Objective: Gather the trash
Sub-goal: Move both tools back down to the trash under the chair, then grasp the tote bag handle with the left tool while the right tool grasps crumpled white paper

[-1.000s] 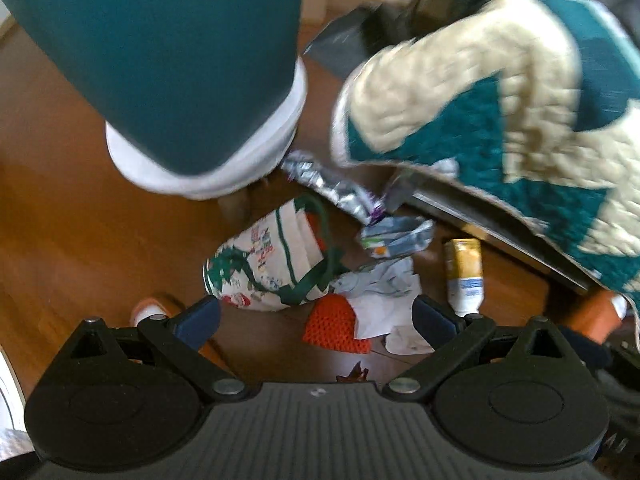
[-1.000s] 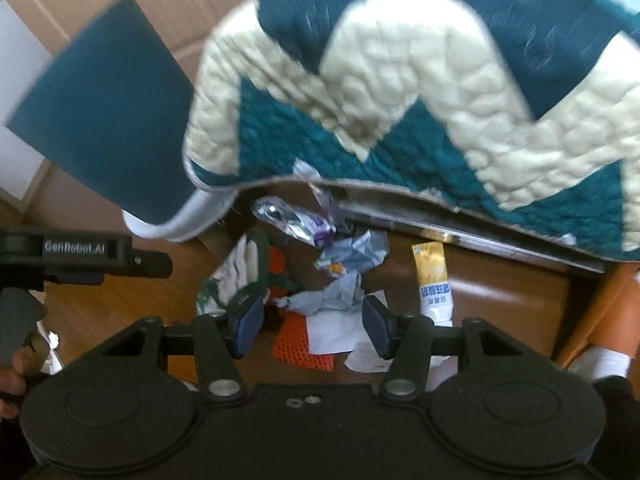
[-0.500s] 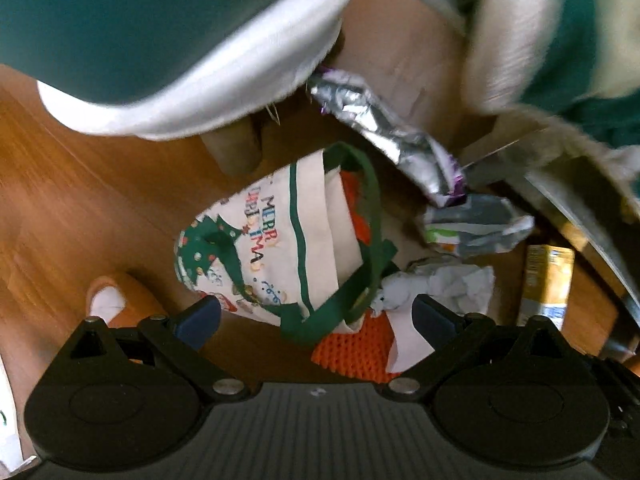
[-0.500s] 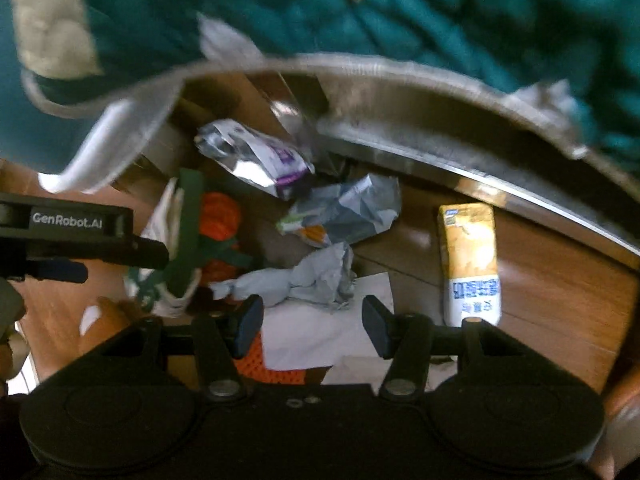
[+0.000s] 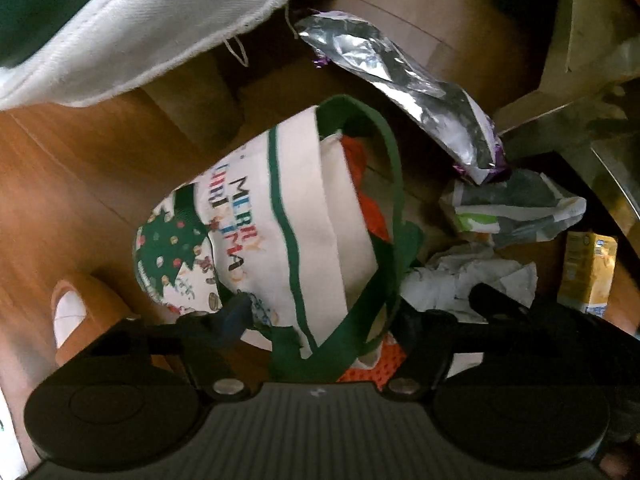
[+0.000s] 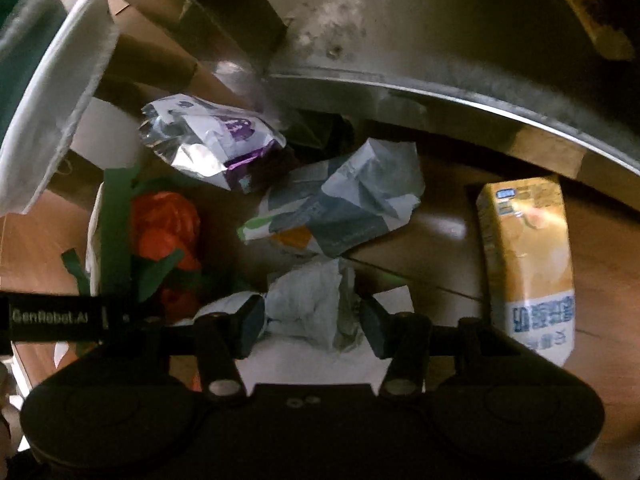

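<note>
A white Christmas tote bag (image 5: 280, 232) with green handles lies on the wood floor, with something orange inside (image 6: 166, 224). My left gripper (image 5: 320, 312) is open, its fingers either side of the bag's mouth and handle. My right gripper (image 6: 310, 322) is open around a crumpled pale tissue (image 6: 316, 300), fingers close on both sides. Beyond lie a crumpled grey-white wrapper (image 6: 340, 208), a silver-and-purple foil packet (image 6: 212, 140) and a yellow drink carton (image 6: 528, 256). The foil packet (image 5: 404, 80), wrapper (image 5: 516, 208) and carton (image 5: 588, 272) also show in the left wrist view.
A metal bed-frame rail (image 6: 460, 88) runs across above the trash. A white-edged cushion or cover (image 5: 140, 32) hangs over the upper left. An orange mesh piece (image 5: 372, 368) and white paper (image 6: 320, 364) lie under the grippers. A slippered foot (image 5: 76, 312) stands at the left.
Both grippers have dropped lower and moved in under the bed edge. The left has closed in over the tote bag; the right now has the crumpled tissue between its fingers.
</note>
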